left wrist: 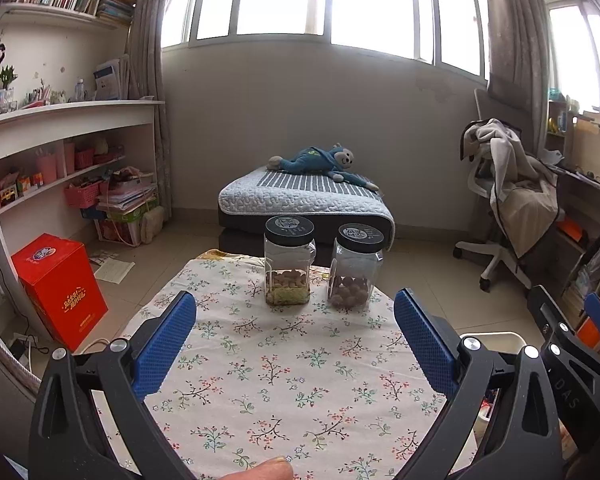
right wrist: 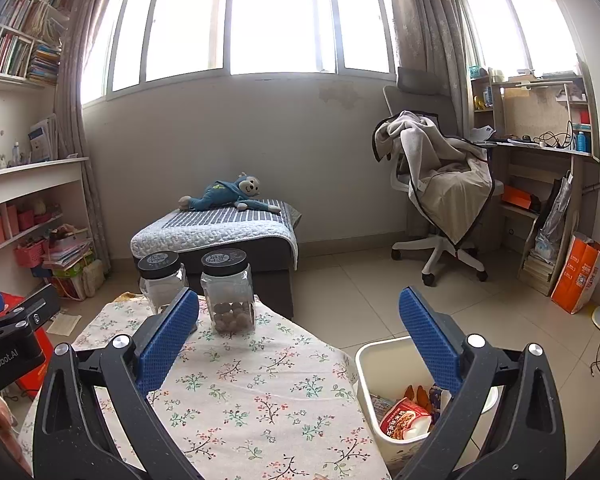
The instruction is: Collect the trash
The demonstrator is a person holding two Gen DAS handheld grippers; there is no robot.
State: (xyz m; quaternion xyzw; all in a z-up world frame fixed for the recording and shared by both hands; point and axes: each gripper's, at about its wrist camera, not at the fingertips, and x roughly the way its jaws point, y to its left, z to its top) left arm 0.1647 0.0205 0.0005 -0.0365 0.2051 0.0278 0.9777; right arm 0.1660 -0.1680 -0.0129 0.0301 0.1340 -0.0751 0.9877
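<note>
A white trash bin [right wrist: 370, 376] stands on the floor at the table's right side; snack wrappers [right wrist: 405, 418] lie inside it. In the left wrist view only the bin's rim [left wrist: 490, 336] shows. My right gripper [right wrist: 298, 338] hangs open over the table's right edge, its right finger above the bin, nothing between its blue pads. My left gripper [left wrist: 296, 340] is open too, above the floral tablecloth [left wrist: 284, 364], holding nothing. No loose trash shows on the cloth.
Two clear jars with black lids, jar [left wrist: 289, 266] and jar [left wrist: 356, 268], stand at the table's far end. Beyond are a low padded bench [left wrist: 306, 200] with a blue plush toy, a red box [left wrist: 60, 288] left, an office chair [right wrist: 440, 200] right.
</note>
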